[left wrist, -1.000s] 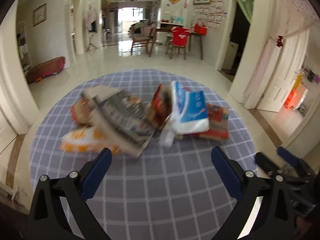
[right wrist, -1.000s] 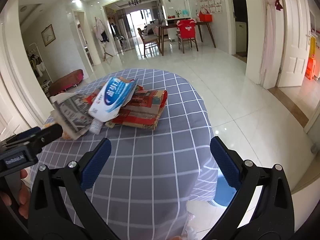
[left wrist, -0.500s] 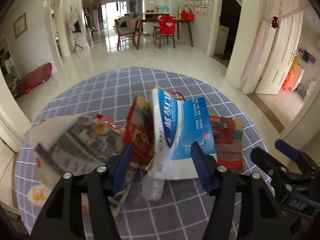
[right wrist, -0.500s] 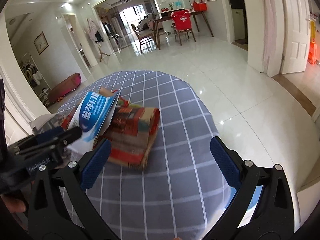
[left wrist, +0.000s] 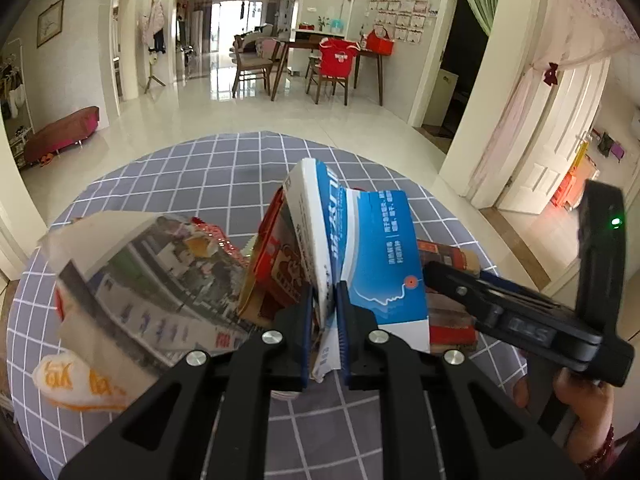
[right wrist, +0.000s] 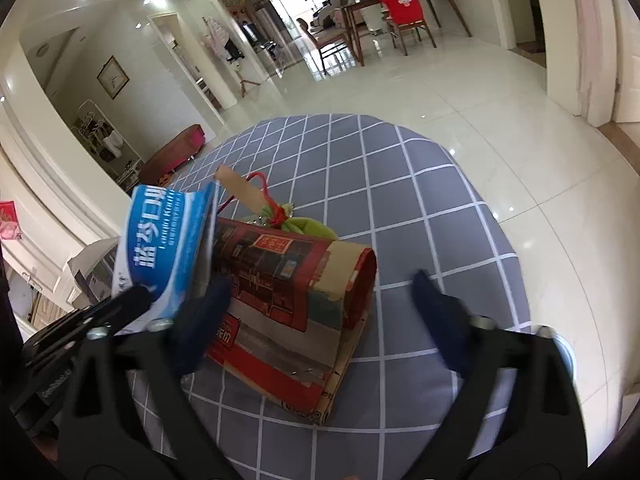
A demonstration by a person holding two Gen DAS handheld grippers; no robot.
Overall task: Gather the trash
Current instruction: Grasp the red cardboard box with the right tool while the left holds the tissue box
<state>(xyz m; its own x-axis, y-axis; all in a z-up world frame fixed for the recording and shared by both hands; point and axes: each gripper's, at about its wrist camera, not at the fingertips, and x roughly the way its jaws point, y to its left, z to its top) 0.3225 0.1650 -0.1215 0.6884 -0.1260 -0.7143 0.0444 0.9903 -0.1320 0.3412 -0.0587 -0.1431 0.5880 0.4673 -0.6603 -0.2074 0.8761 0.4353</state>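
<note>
A pile of trash lies on the round table with a grey checked cloth [left wrist: 224, 172]. My left gripper [left wrist: 323, 316] is shut on a blue and white carton [left wrist: 372, 252], pinching its lower edge; the carton also shows in the right wrist view [right wrist: 168, 240]. My right gripper [right wrist: 320, 300] is open around a flattened red paper bag [right wrist: 292, 288], its fingers on either side of it. A folded newspaper [left wrist: 160, 280] and an orange and white wrapper [left wrist: 76, 384] lie to the left.
A red box [left wrist: 276, 264] stands against the carton. The right gripper's body [left wrist: 520, 312] is close on the right in the left wrist view. The table's edge [right wrist: 500, 240] drops to a tiled floor. Chairs and a desk stand far behind.
My left gripper moved in and shut on the blue and white carton. My right gripper moved forward over the red paper bag, still open.
</note>
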